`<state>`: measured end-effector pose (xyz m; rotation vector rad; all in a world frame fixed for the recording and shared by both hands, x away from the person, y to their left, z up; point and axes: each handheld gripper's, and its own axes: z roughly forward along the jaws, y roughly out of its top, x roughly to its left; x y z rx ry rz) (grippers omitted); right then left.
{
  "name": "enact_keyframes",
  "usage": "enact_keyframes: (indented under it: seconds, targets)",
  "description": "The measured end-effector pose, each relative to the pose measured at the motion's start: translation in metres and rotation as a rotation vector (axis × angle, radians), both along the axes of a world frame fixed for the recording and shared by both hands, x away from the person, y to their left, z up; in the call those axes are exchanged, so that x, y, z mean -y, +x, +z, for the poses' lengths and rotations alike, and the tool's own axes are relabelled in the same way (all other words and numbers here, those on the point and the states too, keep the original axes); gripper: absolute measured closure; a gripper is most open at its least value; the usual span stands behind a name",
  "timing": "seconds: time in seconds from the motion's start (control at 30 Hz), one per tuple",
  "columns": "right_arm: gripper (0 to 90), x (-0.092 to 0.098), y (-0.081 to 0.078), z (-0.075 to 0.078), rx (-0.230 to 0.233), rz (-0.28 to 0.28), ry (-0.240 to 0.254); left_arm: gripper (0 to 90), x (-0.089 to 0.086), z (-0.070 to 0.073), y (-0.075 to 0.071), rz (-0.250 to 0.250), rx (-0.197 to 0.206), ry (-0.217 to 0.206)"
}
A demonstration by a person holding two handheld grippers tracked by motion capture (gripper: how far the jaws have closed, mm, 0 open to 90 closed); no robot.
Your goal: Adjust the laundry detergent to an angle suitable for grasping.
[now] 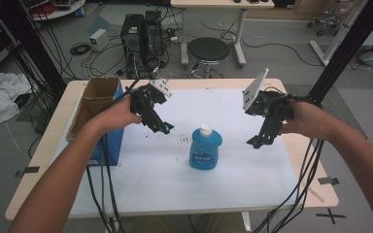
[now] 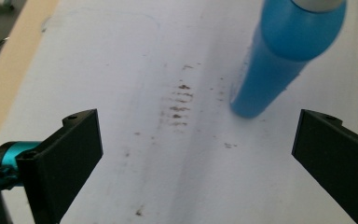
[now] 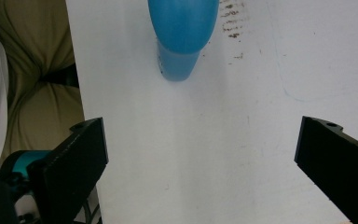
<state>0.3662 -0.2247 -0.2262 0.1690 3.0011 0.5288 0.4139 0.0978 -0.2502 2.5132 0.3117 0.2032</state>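
From the high view, one blue bottle (image 1: 205, 149) with a white cap stands upright on the white worktop (image 1: 165, 179), with the left claw (image 1: 163, 127) just to its left and the right claw (image 1: 256, 141) a little farther off to its right, neither touching it. One open cardboard box (image 1: 97, 99) sits well to the bottom's left, at the worktop edge. The bottle looks like smooth, fairly stiff plastic, likely liquid-filled and so moderately heavy and top-steady; its flattened body is probably slippery, so a grip across the narrow mid-body, below the shoulder, seems safest.

In the left gripper view, the jaws stand wide apart with nothing between them; the bottle (image 2: 284, 51) rises beyond them, beside a patch of brown smudges (image 2: 181, 105).

In the right gripper view, the jaws are likewise spread wide and empty, the bottle (image 3: 182, 32) ahead.
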Motion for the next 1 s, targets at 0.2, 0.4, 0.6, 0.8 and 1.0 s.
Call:
enact_keyframes:
  seconds: [0.2, 0.4, 0.6, 0.8, 1.0]
  targets:
    - [1.5, 0.000, 0.002, 0.000, -0.003, 0.000, 0.004, 1.7, 0.001, 0.022, 0.025, -0.010, 0.020, 0.094]
    - [1.5, -0.001, 0.007, 0.000, -0.002, -0.005, 0.017, 1.7, 0.004, 0.028, 0.049, 0.008, 0.018, 0.122]
    - [1.5, -0.001, 0.009, -0.001, -0.007, -0.006, 0.018, 1.7, 0.006, 0.023, 0.061, 0.019, 0.005, 0.146]
    - [1.5, 0.000, 0.012, -0.002, -0.011, -0.008, 0.017, 1.7, 0.007, 0.015, 0.066, -0.039, -0.004, 0.181]
    - [1.5, 0.001, 0.014, -0.003, -0.016, -0.009, 0.015, 1.7, 0.007, 0.013, 0.070, -0.045, -0.006, 0.181]
